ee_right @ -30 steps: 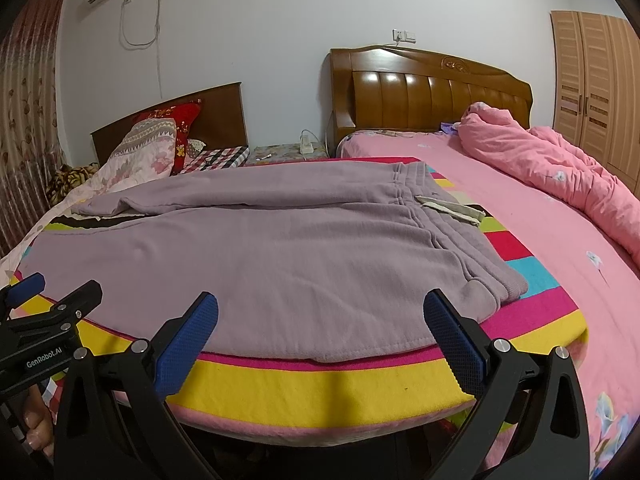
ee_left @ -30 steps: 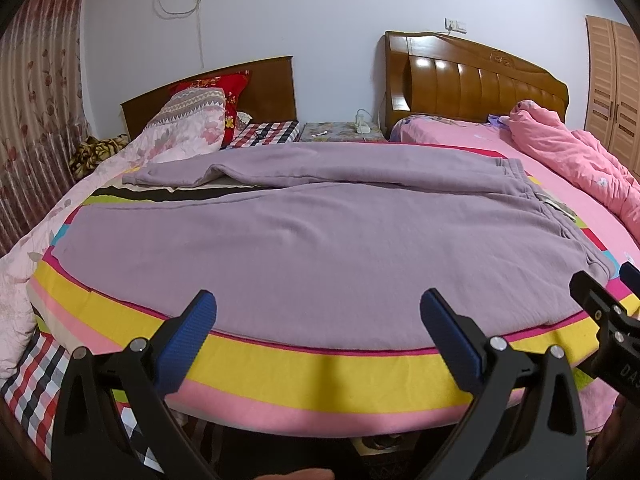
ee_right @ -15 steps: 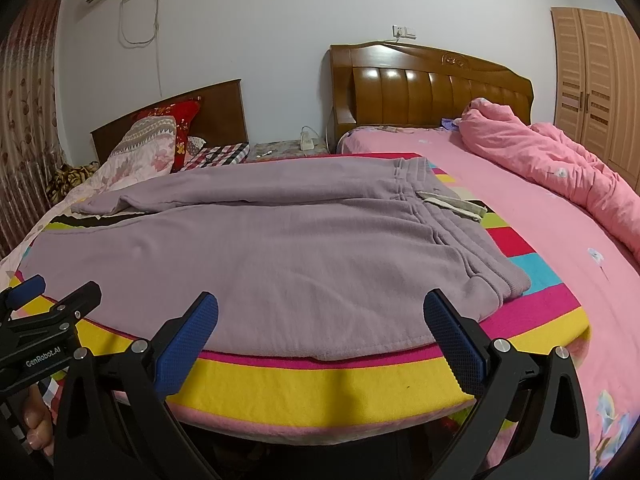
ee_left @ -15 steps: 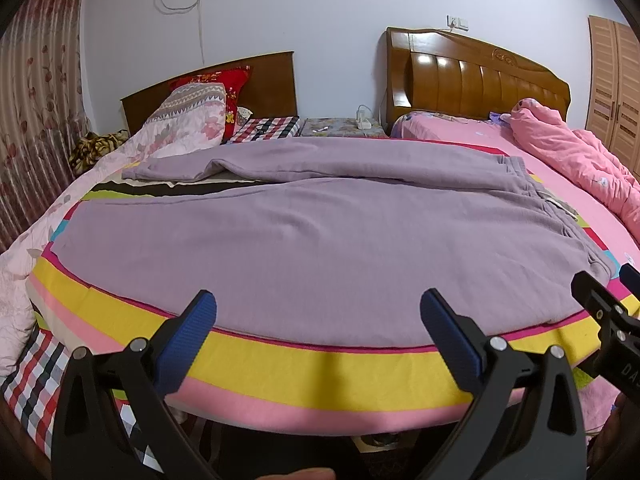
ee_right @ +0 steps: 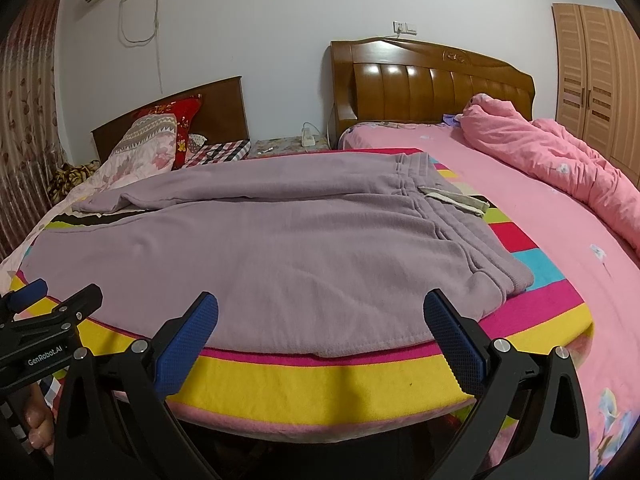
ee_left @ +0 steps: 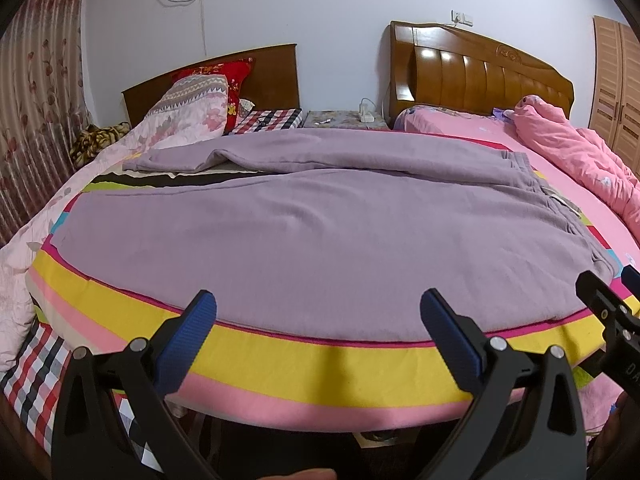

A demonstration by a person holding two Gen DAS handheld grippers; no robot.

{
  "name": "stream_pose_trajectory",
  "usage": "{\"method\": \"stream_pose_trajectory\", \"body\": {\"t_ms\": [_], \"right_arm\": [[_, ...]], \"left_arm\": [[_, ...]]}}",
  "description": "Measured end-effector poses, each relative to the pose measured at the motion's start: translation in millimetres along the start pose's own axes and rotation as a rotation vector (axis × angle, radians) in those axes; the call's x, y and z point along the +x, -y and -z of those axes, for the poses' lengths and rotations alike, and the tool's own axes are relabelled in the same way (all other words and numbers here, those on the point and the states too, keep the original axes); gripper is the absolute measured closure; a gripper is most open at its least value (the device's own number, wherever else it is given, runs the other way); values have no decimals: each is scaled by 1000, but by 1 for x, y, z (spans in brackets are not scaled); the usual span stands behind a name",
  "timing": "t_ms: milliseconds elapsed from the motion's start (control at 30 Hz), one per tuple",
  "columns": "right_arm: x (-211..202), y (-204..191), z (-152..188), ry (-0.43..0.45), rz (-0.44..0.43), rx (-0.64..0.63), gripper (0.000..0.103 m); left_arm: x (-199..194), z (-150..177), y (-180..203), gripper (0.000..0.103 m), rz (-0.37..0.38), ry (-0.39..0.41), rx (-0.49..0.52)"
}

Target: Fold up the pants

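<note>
Lilac sweatpants lie spread flat across the striped bedspread, waistband to the right, legs running left; the far leg's cuff is folded over at the far left. My left gripper stands open at the bed's front edge, just short of the near leg's hem. My right gripper is open too, in front of the near edge by the waistband end. Neither holds any cloth. Each gripper shows at the side of the other's view.
A pink quilt is bunched on the right bed. Pillows and a red cushion lie at the left headboard. A bedside stand sits between the two wooden headboards. A wardrobe stands at far right, curtains at left.
Both grippers have edged slightly closer to the pants and lifted a little; the cloth has not moved and both stay open.
</note>
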State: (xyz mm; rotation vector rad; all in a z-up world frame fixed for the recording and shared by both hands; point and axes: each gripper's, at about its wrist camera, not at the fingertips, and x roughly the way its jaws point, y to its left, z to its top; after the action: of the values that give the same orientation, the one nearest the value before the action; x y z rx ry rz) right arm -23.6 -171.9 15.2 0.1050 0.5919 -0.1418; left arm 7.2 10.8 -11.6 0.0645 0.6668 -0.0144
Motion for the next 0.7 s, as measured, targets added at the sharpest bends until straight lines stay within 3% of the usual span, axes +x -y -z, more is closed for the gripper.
{"method": "stream_pose_trajectory", "body": {"t_ms": [700], "right_arm": [[4, 1, 3, -14, -7, 7, 4]], "left_arm": [[4, 2, 1, 1, -10, -13, 5]]}}
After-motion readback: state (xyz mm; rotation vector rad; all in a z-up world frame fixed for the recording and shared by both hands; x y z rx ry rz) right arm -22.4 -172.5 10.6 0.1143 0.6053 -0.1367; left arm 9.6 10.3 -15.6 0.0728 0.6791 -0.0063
